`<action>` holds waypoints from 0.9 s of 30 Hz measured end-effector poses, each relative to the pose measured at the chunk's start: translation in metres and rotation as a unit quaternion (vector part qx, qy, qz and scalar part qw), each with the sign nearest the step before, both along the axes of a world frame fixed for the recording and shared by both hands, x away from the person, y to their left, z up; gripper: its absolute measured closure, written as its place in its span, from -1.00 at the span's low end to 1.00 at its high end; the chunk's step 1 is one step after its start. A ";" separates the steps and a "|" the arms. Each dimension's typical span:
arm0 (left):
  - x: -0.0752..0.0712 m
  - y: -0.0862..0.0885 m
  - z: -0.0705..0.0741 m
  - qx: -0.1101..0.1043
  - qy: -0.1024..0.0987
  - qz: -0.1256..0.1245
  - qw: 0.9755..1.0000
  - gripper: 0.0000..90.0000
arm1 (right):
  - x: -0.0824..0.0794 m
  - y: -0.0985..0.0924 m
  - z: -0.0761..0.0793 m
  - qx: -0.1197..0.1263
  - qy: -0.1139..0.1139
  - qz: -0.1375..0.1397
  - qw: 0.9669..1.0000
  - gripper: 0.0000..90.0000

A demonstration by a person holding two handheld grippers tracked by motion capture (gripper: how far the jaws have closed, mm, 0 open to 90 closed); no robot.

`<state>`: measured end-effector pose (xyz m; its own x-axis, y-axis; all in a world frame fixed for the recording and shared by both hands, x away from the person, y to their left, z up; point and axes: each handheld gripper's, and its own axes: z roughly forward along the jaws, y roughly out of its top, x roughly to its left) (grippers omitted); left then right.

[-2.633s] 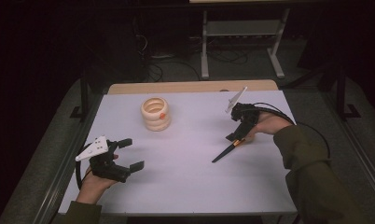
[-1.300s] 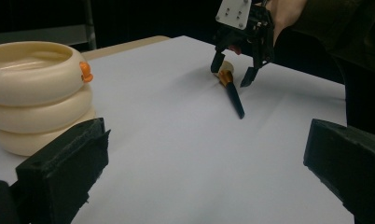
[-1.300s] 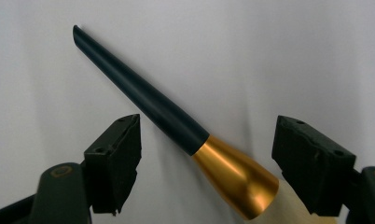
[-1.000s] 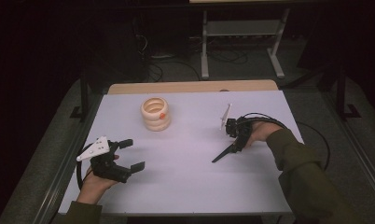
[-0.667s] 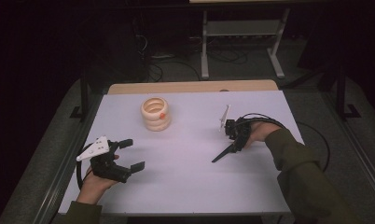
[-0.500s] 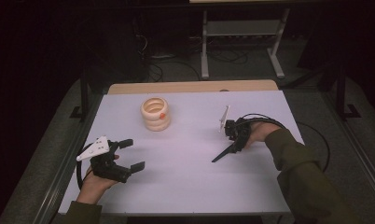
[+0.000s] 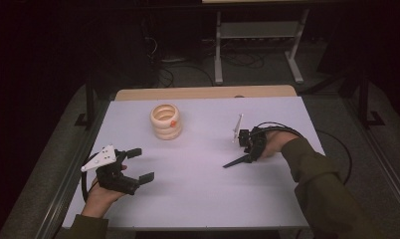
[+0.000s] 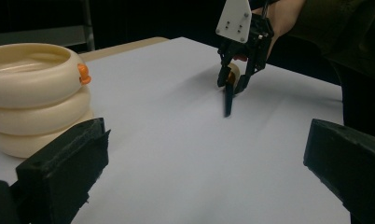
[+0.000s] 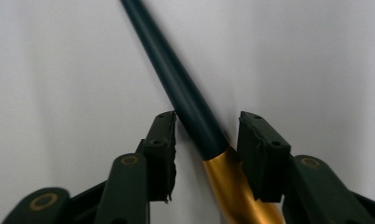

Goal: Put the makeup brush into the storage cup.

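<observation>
A white bench [image 7: 198,189] seen from above, with a dark floor around it. The landmark is a cream stack of three rings [image 7: 166,121] with a small orange tab, standing toward the far middle-left of the bench.

Well to the right of the ring stack, a hand in an olive sleeve holds the right tongs [image 7: 249,152] low over the bench. Between their jaws lies a slim tool with a black shaft and a gold-orange section [image 9: 199,135], resting flat on the bench and pointing toward the near side of the stack. The right tongs have just been closing around it; in the right gripper view the left pad touches the shaft, while a narrow gap shows at the right pad, so the tool is not yet clamped.

Near and to the left of the ring stack, the left tongs [image 7: 140,165] rest in a hand, jaws released and wide apart, holding nothing.
</observation>
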<state>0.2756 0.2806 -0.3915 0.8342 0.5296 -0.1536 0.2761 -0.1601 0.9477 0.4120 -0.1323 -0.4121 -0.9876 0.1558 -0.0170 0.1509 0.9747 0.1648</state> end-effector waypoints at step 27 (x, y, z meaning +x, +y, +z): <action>0.000 -0.001 0.000 0.001 -0.001 -0.003 1.000 -1.00 | 0.001 0.010 0.001 0.010 0.025 -0.041 0.999 0.62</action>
<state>0.2754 0.2797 -0.3912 0.8379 0.5244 -0.1513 0.2738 -0.1640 0.9477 0.4132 -0.1221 -0.4107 -0.9709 0.2369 0.0364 0.2396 0.9551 0.1745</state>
